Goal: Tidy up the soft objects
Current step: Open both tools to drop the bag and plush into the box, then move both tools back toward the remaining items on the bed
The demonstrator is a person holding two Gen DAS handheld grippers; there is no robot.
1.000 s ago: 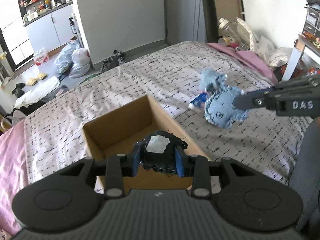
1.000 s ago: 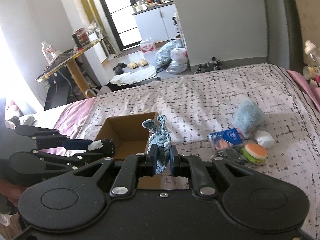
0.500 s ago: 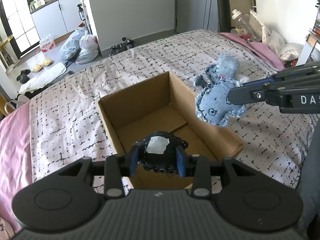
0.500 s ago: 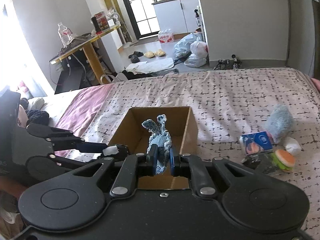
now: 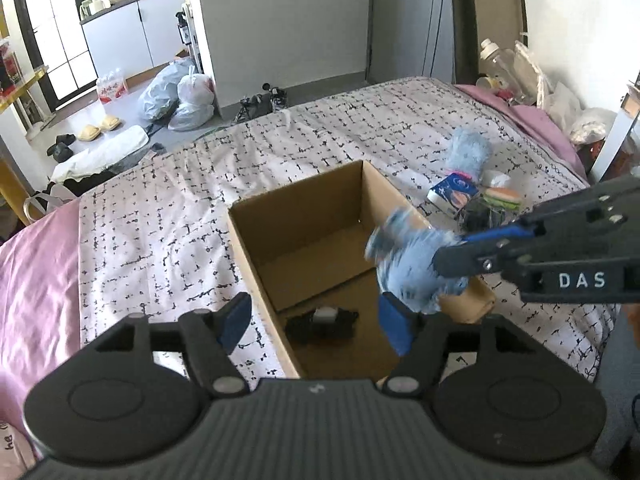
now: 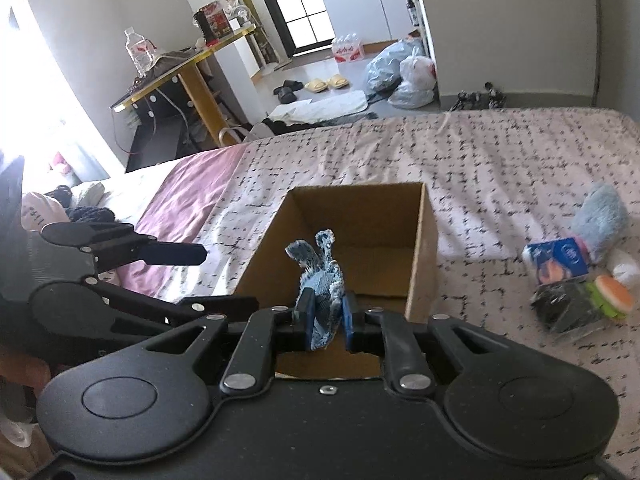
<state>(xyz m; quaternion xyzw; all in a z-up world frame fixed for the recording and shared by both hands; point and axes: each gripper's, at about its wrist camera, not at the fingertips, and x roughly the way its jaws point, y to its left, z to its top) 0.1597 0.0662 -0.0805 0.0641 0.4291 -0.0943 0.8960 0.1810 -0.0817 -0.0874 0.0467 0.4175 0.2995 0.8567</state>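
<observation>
Hanging over the open brown cardboard box [image 5: 316,216], the left gripper [image 5: 316,322] has just spread its jaws, the black fabric toy [image 5: 322,320] lying on the box floor beneath them; the right gripper [image 6: 325,320] jaws, just loosening, flank the blue denim plush toy [image 6: 320,280]

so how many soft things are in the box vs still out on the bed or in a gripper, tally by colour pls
Black: 1, the black soft item lying in the cardboard box
Blue: 2, the blue denim toy between the right gripper fingers, and the fluffy blue toy on the bed
Multicolour: 1, the burger toy on the bed
Total: 4
</observation>
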